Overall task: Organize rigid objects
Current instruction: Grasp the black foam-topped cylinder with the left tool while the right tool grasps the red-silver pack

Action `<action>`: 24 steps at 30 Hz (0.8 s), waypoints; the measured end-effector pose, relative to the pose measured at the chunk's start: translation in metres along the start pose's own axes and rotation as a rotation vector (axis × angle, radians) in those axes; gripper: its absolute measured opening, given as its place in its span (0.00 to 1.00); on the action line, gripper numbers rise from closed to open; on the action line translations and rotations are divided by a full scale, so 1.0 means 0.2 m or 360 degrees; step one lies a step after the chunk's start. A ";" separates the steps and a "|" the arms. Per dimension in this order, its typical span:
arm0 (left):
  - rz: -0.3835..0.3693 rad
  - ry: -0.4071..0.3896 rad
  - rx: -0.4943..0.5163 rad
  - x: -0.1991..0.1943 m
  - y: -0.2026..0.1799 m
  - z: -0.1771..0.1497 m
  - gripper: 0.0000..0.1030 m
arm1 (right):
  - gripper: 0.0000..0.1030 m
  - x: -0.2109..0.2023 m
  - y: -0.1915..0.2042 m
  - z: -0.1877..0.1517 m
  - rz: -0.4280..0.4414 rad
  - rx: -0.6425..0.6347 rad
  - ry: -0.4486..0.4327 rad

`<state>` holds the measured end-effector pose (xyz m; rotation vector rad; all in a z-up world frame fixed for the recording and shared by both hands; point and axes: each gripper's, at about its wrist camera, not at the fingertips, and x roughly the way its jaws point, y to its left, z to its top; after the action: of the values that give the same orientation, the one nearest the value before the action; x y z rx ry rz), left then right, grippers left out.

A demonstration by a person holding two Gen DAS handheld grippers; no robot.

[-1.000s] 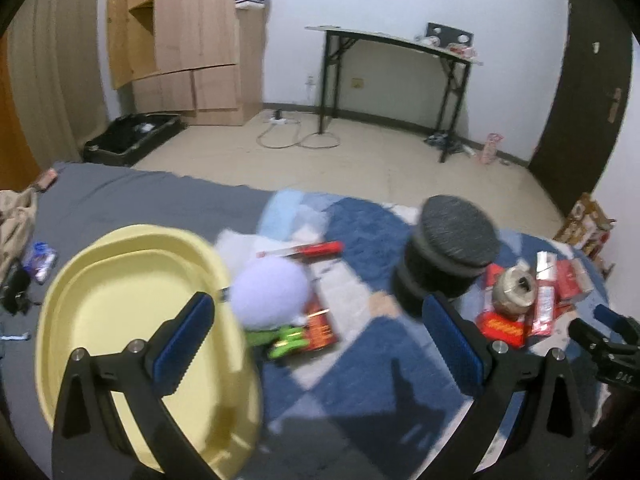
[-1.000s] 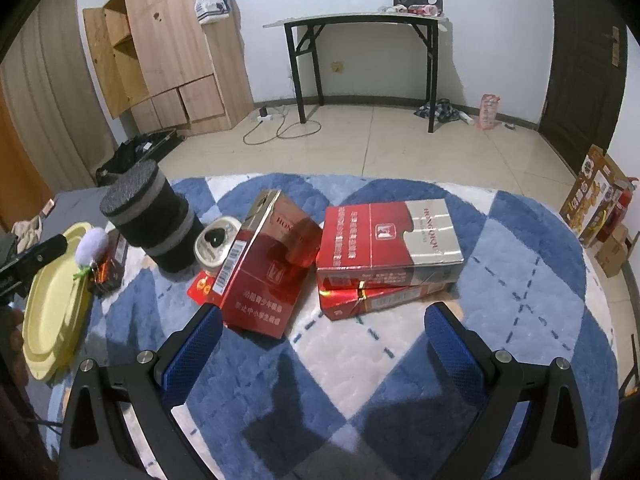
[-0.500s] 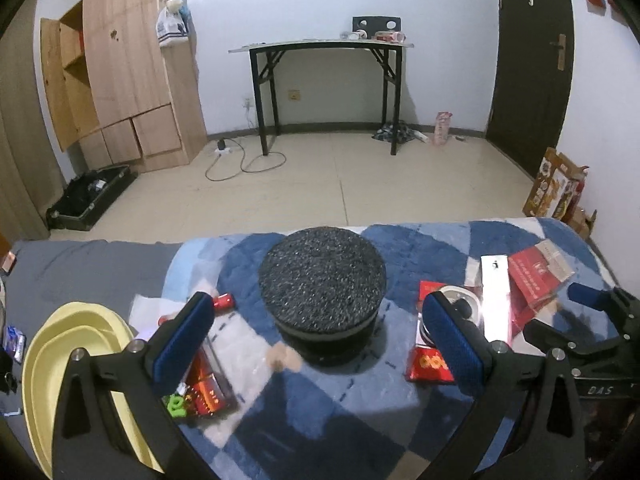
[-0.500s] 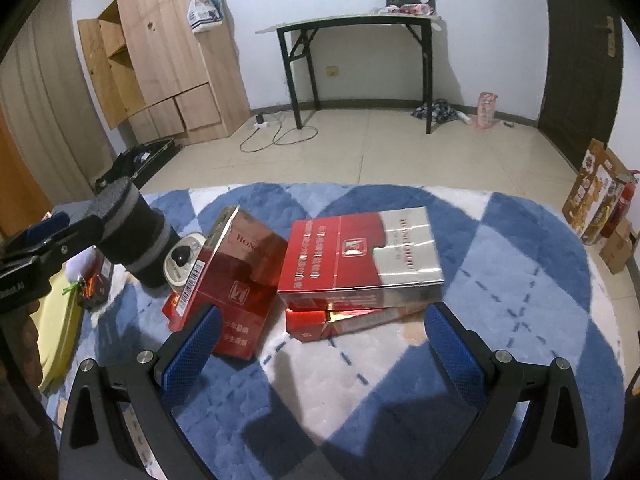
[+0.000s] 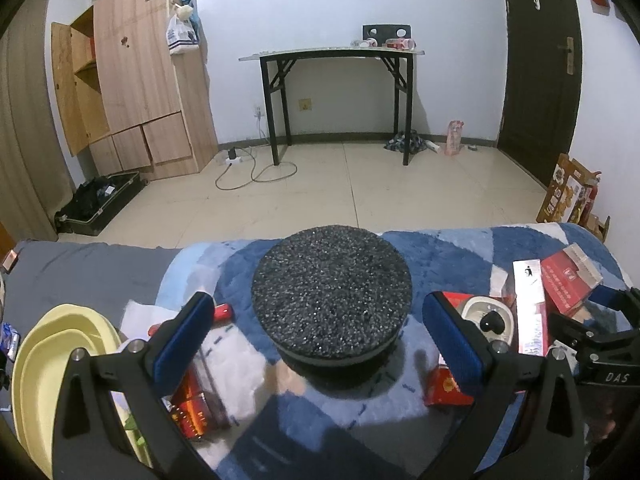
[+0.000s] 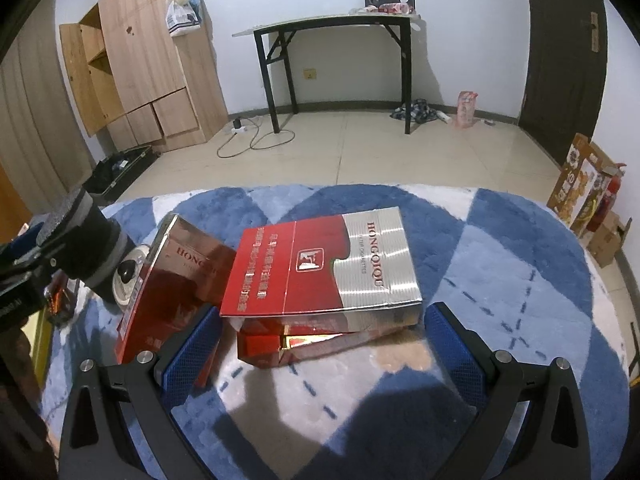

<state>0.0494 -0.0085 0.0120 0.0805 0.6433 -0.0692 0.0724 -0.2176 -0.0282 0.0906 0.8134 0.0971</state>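
In the left wrist view a black cylinder with a speckled foam top (image 5: 331, 290) stands on the blue-and-white rug (image 5: 304, 432), between the open jaws of my left gripper (image 5: 324, 340), not touched. In the right wrist view my right gripper (image 6: 320, 350) is open with its jaws on either side of a stack of red-and-silver cigarette cartons (image 6: 320, 266). Another red carton (image 6: 168, 284) leans at the left. The black cylinder (image 6: 86, 240) and the left gripper's body show at the far left.
A yellow tray (image 5: 52, 368) lies at the left. Small red packs (image 5: 192, 400) and a red pen (image 5: 222, 312) lie by it. A round white tin (image 5: 488, 320) and red cartons (image 5: 568, 280) lie to the right. The rug (image 6: 500, 264) extends right.
The left gripper swung right from the yellow tray and white ball, then closed in around the black cylinder. The right gripper moved forward until its jaws flank the carton stack.
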 end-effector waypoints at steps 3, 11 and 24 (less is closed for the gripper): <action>-0.0024 -0.0006 -0.0001 0.01 0.00 -0.01 1.00 | 1.00 0.03 0.00 0.00 -0.0008 -0.0015 0.0003; -0.0039 -0.0109 -0.0022 0.00 -0.01 -0.01 0.94 | 1.00 0.06 -0.04 0.02 0.0001 0.0011 -0.0047; -0.0095 -0.0121 -0.0052 -0.06 0.09 0.01 0.67 | 0.89 0.00 -0.06 -0.02 0.0062 -0.0069 -0.0195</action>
<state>0.0415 0.0093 0.0215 0.0271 0.5708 -0.1189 0.0700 -0.2286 -0.0311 0.0710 0.6868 0.1443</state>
